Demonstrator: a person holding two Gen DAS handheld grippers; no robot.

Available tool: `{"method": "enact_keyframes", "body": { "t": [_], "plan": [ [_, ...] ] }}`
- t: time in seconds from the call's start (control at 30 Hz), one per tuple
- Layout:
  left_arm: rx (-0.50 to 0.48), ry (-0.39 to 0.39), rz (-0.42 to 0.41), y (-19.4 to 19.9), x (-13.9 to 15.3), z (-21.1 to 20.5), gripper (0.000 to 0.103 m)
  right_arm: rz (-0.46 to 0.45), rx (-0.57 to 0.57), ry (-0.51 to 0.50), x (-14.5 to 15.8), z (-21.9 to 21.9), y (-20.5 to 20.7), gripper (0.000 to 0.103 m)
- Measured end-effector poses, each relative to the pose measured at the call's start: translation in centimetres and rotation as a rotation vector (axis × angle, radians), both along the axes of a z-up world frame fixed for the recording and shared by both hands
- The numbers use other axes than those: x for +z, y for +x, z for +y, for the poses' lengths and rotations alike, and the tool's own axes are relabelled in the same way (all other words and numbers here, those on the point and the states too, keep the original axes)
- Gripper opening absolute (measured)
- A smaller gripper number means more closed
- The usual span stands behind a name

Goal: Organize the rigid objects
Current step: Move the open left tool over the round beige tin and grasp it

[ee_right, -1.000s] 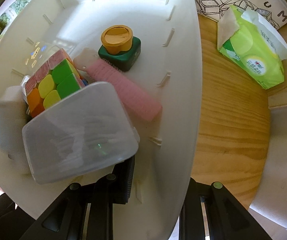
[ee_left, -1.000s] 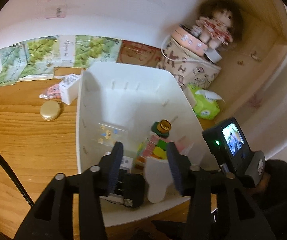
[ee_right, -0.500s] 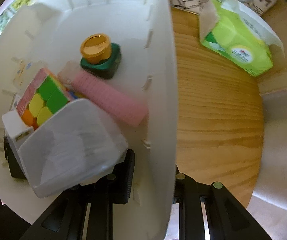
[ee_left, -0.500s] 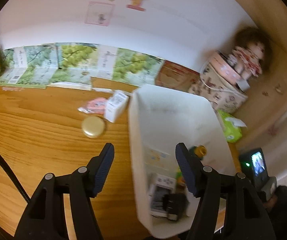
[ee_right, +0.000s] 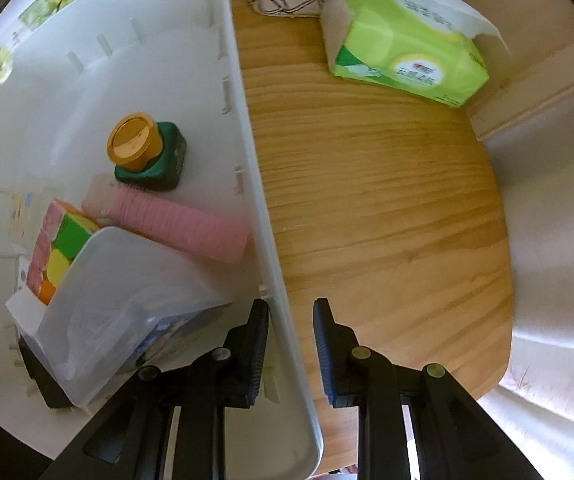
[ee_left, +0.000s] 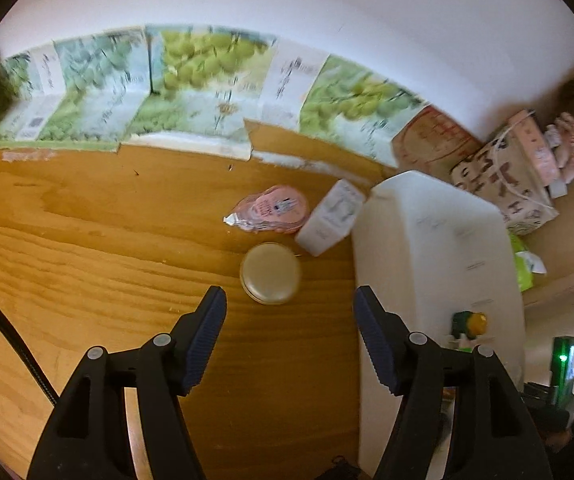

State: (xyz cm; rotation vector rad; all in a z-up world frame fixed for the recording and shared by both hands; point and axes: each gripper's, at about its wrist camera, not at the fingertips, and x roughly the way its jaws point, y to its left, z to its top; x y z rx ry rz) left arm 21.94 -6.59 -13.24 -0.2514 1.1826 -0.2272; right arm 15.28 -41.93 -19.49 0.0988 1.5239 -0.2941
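Left claw [ee_left: 289, 316]: released, its jaws have just been opening, nothing between them, hanging over the round tin [ee_left: 270, 273] on the worktop [ee_left: 87, 264].
Right claw [ee_right: 290, 330]: straddling the bin [ee_right: 271, 280] wall; grip unclear.
Loose items: tin, pink packet [ee_left: 269, 208], white box [ee_left: 329, 218], left of bin.
Risk: low tin could slip from the pads; bin might tip.

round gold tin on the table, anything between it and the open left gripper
Nothing visible. The round gold tin lies on bare wood just ahead of the left gripper, whose jaws have just been opening with nothing between them. The pink packet and small white box lie beyond it.
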Motion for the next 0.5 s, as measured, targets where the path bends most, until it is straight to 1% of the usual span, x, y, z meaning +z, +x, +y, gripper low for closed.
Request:
{"method": "enact_keyframes", "body": {
  "t": [0.17, 0.2, 0.27, 0.37, 0.47, 0.5],
  "plan": [
    [-0.020, 0.004, 0.084, 2.4, -3.2, -0.1, 0.075, -0.001, -0.061, 0.002, 0.0, -0.6, 0.0, 0.024],
    [-0.024, 0.004, 0.098, 2.7, -3.7, -0.2, 0.076, 0.000, -0.068, 0.002, 0.2, -1.0, -0.9, 0.024],
    [-0.043, 0.008, 0.124, 3.4, -4.6, -0.5, 0.082, 0.004, -0.083, -0.003, 0.0, -1.1, -1.3, 0.025],
    [-0.055, 0.011, 0.159, 4.0, -5.8, -0.8, 0.082, 0.015, -0.098, -0.018, 0.2, -0.9, -1.4, 0.025],
    [-0.067, 0.020, 0.178, 4.6, -6.7, -1.1, 0.083, 0.025, -0.105, -0.027, 0.1, -0.4, -1.5, 0.025],
    [-0.074, 0.027, 0.171, 4.7, -6.8, -1.3, 0.086, 0.027, -0.108, -0.027, 0.0, -0.5, -1.5, 0.025]
  ]
}}
